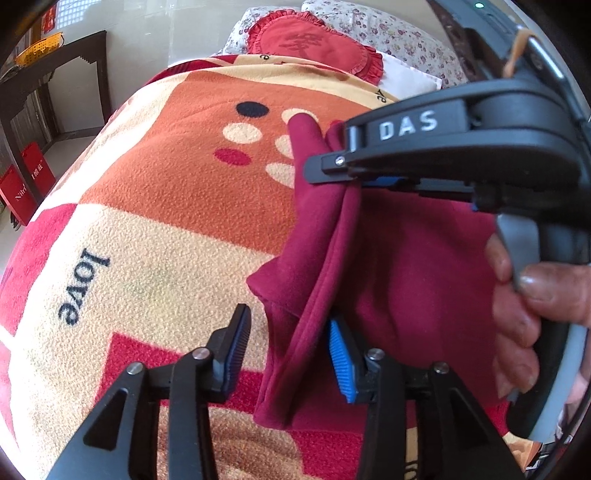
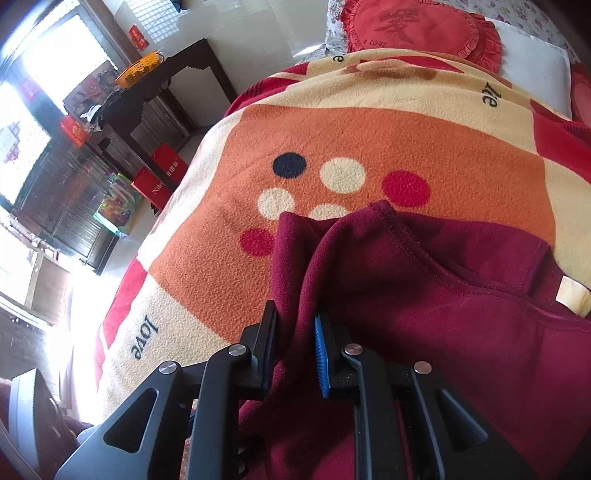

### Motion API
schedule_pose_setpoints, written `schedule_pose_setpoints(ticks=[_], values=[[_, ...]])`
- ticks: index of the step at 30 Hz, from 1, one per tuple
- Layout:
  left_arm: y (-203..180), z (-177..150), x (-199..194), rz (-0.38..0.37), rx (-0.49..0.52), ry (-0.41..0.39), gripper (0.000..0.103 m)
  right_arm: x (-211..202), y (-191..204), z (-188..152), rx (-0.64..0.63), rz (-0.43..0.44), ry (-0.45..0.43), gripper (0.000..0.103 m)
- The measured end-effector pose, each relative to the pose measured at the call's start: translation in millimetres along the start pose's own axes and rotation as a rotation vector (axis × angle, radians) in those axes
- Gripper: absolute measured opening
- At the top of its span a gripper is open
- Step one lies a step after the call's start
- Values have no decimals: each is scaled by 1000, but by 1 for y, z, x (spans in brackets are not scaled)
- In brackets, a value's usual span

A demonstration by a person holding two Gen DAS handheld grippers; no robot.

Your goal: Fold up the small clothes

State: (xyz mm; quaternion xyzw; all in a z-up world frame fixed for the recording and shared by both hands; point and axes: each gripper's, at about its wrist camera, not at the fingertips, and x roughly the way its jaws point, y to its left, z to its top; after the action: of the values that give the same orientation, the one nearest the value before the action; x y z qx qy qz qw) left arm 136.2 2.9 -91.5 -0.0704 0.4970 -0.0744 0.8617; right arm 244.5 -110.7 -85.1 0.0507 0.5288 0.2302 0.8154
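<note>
A dark red fleece garment [image 1: 406, 266] lies on a patterned fleece blanket [image 1: 166, 206] on a bed. My left gripper [image 1: 290, 350] is open, its jaws standing on either side of a folded edge of the garment low in the left wrist view. My right gripper [image 1: 332, 177] shows there from the side, shut on the garment's upper edge. In the right wrist view my right gripper [image 2: 295, 347] is shut on a fold of the garment [image 2: 461, 295], whose neckline and white label [image 2: 570, 293] lie to the right.
The blanket [image 2: 369, 122] covers the bed. A red heart-shaped cushion [image 1: 314, 44] and floral pillows [image 1: 406, 33] lie at the bed's head. A dark wooden table [image 2: 166, 85] with a yellow basket [image 2: 138, 68] stands left of the bed, with red boxes [image 2: 159, 173] on the floor.
</note>
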Motion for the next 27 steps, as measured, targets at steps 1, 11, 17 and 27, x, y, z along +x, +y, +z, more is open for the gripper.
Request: schedule_pose_setpoints(ticks=[1,11,17,27], values=[[0,1,1,-3,-2,3,44,-1,0,0,1,2,-1,0],[-19,12,-28,-107,24,-4,19,-38,-15,-1,23,68,-38,0],[-57,20,-59,-160,78,-50,19,-88,-40,-6,59,98,-107,0],[-176,12,-94,-282,267,-88,19,-194,-114,-49,147,70,-255,0]])
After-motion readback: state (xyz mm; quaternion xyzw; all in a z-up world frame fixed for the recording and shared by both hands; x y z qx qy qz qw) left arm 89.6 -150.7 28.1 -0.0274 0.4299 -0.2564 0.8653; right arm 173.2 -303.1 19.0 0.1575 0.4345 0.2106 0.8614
